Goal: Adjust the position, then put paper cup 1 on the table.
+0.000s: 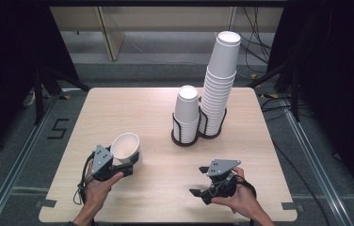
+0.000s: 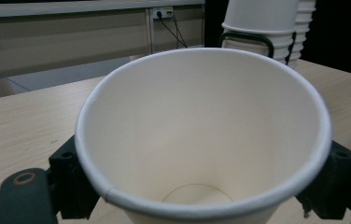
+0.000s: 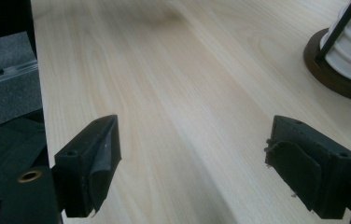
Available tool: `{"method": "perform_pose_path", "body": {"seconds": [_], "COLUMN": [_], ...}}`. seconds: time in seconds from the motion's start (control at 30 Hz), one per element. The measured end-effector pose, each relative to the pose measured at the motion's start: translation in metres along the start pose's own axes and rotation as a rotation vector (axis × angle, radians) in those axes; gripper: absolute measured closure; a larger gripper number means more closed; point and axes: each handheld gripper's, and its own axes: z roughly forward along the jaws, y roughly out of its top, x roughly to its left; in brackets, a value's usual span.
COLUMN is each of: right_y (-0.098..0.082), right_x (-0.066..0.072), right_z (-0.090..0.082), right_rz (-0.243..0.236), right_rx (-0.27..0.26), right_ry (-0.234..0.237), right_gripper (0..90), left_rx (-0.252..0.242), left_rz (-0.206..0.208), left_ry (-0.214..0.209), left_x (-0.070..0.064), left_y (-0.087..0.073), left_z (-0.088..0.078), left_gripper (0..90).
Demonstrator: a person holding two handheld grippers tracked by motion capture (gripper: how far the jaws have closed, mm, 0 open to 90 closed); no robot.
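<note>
A white paper cup (image 1: 125,147) is held at the table's front left, tilted so that its mouth faces up and toward the camera. My left gripper (image 1: 127,161) is shut on it, one jaw on each side of its wall. In the left gripper view the cup (image 2: 201,135) sits between the black jaws and is empty inside. My right gripper (image 1: 198,181) hovers low over the front right of the table. Its jaws point left and stand open, and in the right gripper view the right gripper (image 3: 206,163) has only bare wood between its pads.
Two stacks of upside-down white cups stand in black wire holders at the back centre of the wooden table (image 1: 165,197): a short stack (image 1: 186,115) and a tall leaning stack (image 1: 220,80). A holder's dark round base (image 3: 337,79) shows beyond the right gripper.
</note>
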Motion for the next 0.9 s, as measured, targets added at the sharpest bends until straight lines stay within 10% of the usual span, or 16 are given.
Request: {"method": "perform_pose_path", "body": {"seconds": [0.9], "right_y": [-0.008], "right_x": [-0.004], "right_z": [-0.005], "right_rz": [0.023], "right_rx": [-0.004], "right_ry": [-0.020], "right_gripper": [18.6], "left_rx": [0.002], "left_rz": [-0.028], "left_ry": [0.112], "left_x": [0.042], "left_y": [0.008], "left_z": [0.047], "left_gripper": [15.4]}}
